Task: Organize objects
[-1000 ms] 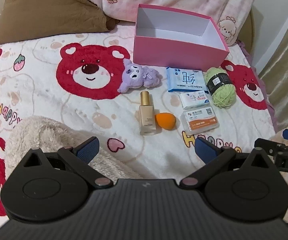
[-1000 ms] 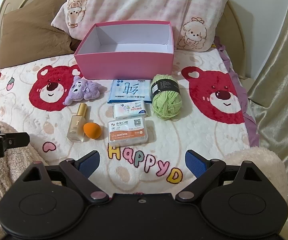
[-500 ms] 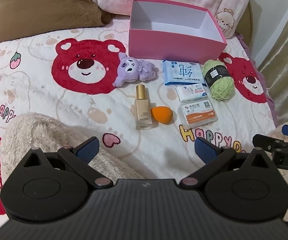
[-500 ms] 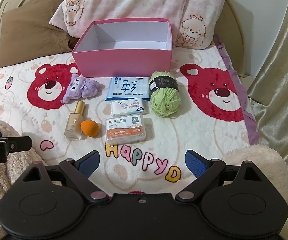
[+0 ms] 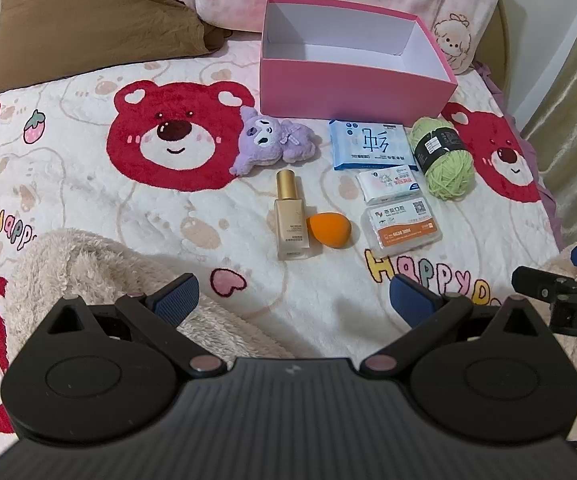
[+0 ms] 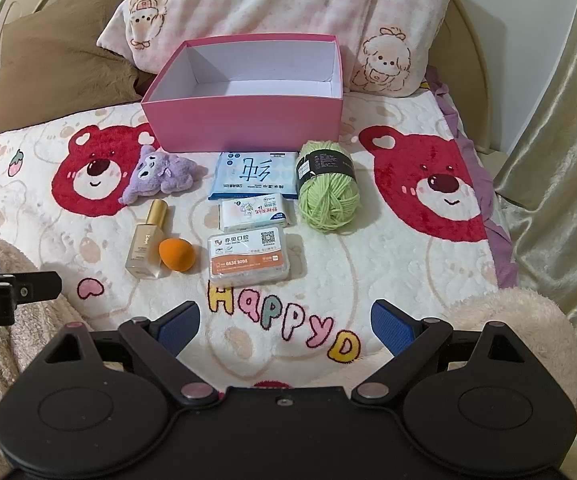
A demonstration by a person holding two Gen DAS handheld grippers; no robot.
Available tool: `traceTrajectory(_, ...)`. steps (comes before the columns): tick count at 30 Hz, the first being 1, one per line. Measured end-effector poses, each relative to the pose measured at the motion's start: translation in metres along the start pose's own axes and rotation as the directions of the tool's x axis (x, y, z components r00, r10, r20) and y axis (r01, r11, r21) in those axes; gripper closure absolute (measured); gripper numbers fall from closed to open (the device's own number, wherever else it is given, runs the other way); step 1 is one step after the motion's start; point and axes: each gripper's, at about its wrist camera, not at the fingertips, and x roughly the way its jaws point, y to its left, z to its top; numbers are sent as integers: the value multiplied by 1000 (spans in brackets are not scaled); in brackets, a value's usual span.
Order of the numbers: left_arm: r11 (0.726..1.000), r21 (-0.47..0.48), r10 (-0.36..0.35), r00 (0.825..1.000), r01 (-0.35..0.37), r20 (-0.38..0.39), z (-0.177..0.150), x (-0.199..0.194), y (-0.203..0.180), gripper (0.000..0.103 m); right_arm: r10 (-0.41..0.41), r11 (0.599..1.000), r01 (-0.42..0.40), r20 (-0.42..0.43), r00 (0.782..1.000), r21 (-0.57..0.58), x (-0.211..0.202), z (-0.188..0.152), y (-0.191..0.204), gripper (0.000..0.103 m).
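Both jaws stand wide apart and hold nothing: the left gripper (image 5: pixel 292 300) and the right gripper (image 6: pixel 284 322) hover over the near edge of the bedspread (image 6: pixel 408 264), short of everything to be sorted. Seven things lie in a loose cluster in front of the pink box (image 6: pixel 244 120), which sits at the far side with its top open and nothing visible inside.

Judging by reach, the left gripper suits the foundation bottle (image 5: pixel 290 216) and the orange sponge (image 5: pixel 328 230), which lie touching or nearly so; taking the sponge first frees the bottle's right side. The purple plush (image 5: pixel 274 144) lies just beyond them.

For the right gripper, the orange-label case (image 6: pixel 248 258) is nearest, with the small tissue pack (image 6: pixel 254 212) and blue wipes pack (image 6: pixel 254 176) stacked farther on, edges close together. These flat packs probably need a low pinch on the soft bedding. The green yarn (image 6: pixel 328 186) sits at the right, just beside the wipes, and should squash easily.

The pillows (image 6: pixel 288 4) behind the box and a fluffy blanket (image 5: pixel 88 276) near the grippers need avoiding.
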Motion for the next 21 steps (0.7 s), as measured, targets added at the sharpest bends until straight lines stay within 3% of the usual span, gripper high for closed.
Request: traceTrajectory(21, 1000, -24, 10, 1000, -10, 10, -1, -4, -2, 0, 30, 1000, -30, -21, 999, -8, 4, -2, 7, 8)
